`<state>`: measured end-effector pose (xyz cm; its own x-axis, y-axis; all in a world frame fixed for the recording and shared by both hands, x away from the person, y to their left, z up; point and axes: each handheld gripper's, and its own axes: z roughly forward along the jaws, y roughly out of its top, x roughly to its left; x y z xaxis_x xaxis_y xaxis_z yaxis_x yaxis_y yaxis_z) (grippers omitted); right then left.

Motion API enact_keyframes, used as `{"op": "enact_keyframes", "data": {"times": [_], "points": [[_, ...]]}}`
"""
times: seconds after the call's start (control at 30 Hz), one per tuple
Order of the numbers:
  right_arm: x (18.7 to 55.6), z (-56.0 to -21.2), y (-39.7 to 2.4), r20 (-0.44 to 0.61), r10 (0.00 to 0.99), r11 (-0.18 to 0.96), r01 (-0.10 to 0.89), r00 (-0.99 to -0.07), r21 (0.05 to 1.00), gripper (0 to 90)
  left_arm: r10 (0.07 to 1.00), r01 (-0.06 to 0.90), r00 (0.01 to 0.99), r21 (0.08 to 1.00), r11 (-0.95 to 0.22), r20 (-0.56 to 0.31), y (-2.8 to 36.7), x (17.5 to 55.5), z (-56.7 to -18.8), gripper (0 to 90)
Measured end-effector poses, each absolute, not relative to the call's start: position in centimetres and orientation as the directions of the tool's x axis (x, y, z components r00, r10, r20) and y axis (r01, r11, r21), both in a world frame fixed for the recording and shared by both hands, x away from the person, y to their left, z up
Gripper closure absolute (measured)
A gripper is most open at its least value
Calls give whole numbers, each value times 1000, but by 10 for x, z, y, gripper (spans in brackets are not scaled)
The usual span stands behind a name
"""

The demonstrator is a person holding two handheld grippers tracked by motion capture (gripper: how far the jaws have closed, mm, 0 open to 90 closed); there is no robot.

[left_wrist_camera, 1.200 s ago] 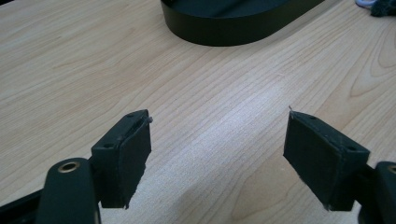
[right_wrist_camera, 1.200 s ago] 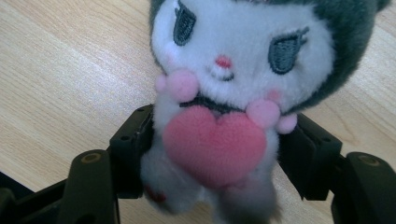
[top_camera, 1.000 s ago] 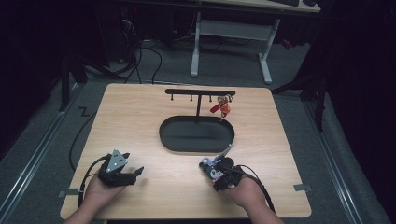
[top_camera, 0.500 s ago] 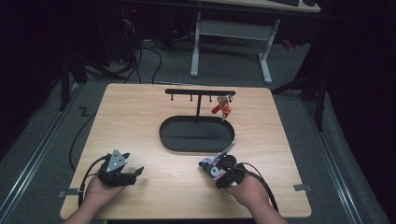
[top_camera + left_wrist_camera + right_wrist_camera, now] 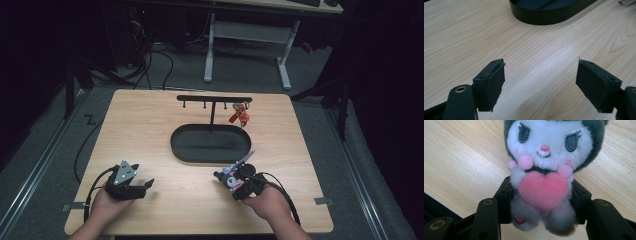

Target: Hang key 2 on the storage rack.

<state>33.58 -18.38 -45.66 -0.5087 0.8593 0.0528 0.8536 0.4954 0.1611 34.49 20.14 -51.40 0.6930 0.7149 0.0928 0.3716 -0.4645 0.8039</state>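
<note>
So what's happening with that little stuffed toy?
A person sits at a wooden table with a hand-held gripper in each hand. The right hand-held gripper has just been closing on a small plush toy hugging a pink heart, and its jaws now squeeze the toy's body. The left hand-held gripper is open with nothing in it. A black oval tray sits ahead.

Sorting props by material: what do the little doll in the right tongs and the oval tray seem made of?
Doll: soft plush fabric, fuzzy nap, stitched eyes, felt-like pink heart. Oval tray: probably painted metal or plastic, smooth matte black with a faint sheen.
</note>
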Motion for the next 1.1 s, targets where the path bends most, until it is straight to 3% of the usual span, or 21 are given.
{"op": "enact_keyframes", "data": {"times": [1.1], "points": [[360,-398,-207,53,875,458,859,-481,228,487,714,370,694,805,-464,93,202,345,-514,234]]}}
